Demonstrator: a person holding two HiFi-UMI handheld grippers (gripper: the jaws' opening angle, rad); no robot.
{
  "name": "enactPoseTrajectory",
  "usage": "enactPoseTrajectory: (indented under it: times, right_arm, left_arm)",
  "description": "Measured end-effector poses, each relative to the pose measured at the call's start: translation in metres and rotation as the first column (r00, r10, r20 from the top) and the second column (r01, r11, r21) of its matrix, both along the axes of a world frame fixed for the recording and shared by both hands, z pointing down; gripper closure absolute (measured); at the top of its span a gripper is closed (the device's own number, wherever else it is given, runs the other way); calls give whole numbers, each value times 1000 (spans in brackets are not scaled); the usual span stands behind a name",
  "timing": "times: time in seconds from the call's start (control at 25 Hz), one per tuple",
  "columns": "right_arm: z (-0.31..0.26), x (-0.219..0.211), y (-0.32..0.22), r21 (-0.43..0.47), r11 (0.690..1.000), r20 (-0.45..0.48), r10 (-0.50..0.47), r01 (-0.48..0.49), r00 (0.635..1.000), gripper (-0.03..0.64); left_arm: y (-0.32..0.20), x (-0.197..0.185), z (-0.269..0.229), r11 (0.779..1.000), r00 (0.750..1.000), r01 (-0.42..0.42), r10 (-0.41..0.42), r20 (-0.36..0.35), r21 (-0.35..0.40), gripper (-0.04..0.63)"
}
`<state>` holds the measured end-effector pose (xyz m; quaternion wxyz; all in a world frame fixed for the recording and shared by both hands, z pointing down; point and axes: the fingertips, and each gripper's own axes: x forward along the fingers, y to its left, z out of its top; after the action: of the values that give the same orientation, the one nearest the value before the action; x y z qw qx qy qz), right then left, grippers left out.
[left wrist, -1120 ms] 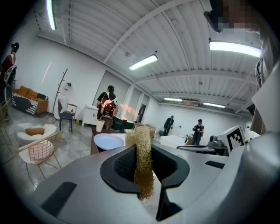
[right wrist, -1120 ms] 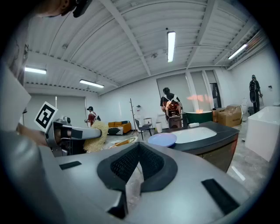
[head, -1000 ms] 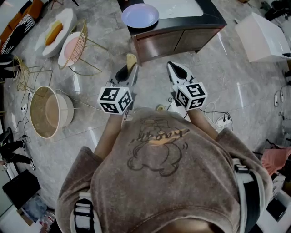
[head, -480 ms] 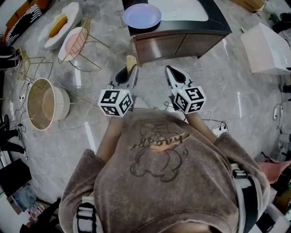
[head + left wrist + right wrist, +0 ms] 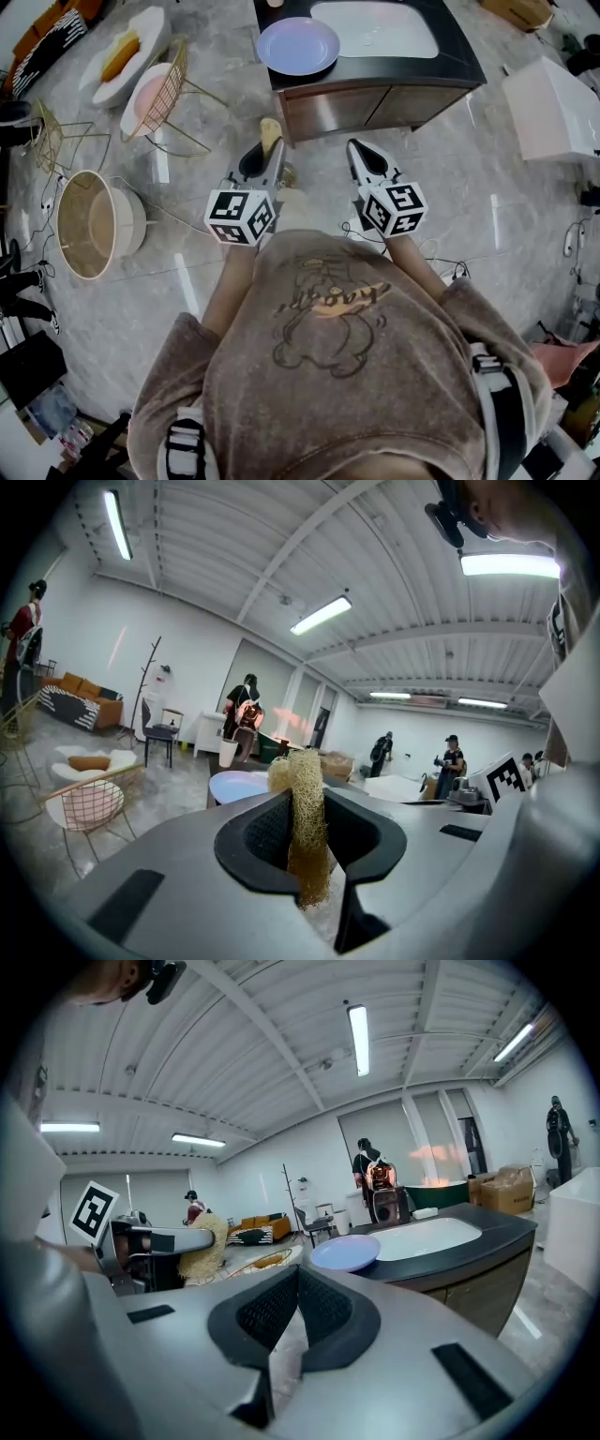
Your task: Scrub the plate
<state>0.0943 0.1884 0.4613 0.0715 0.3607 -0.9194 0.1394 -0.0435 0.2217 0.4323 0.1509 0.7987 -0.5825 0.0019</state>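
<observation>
A pale lavender plate [image 5: 298, 45] lies on the dark counter [image 5: 450, 64] beside a white sink basin [image 5: 375, 28], ahead of me. The plate [image 5: 345, 1252] also shows in the right gripper view and the plate [image 5: 236, 786] in the left one. My left gripper [image 5: 269, 141] is shut on a tan loofah scrubber [image 5: 270, 128], whose fibres [image 5: 305, 825] stick up between the jaws. My right gripper [image 5: 361, 150] is shut with nothing in it. Both are held over the floor, short of the counter's front.
The counter's wooden cabinet front [image 5: 361, 94] faces me. Wire chairs with pink and white cushions [image 5: 150, 92] stand at the left, and a round tub [image 5: 94, 225] lies on the floor. A white box [image 5: 553, 103] stands at the right. People stand far across the room [image 5: 450, 761].
Both grippers have come nearer the counter, which now shows more of its top and the sink. The jaws have kept their states.
</observation>
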Motion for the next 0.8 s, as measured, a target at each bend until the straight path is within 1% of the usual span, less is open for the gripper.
enactPoseTrajectory:
  times: [0.16,0.48,0.64,0.8]
  right_arm:
    - [2,-17,-39,2,1000,-9,7,-7,1000,620]
    - [10,-65,-145,-25,999,-31,31,-31,999,619]
    - [-2,-83,-193,-11,998,-30,62,-63,998,619]
    - [-11,-89,-232,9,994,-45,107,-107,993,618]
  left_arm:
    - [-47,-13,4,1000,1000,-22,22,-4,-6,514]
    - [-157,-56,8,997,997,-71,71,-7,-33,514]
    - [-206,-80,2,995,996,-92,92,-2,-26,514]
    - [-244,-100,-5,994,994,-108,108,-5,-19,514]
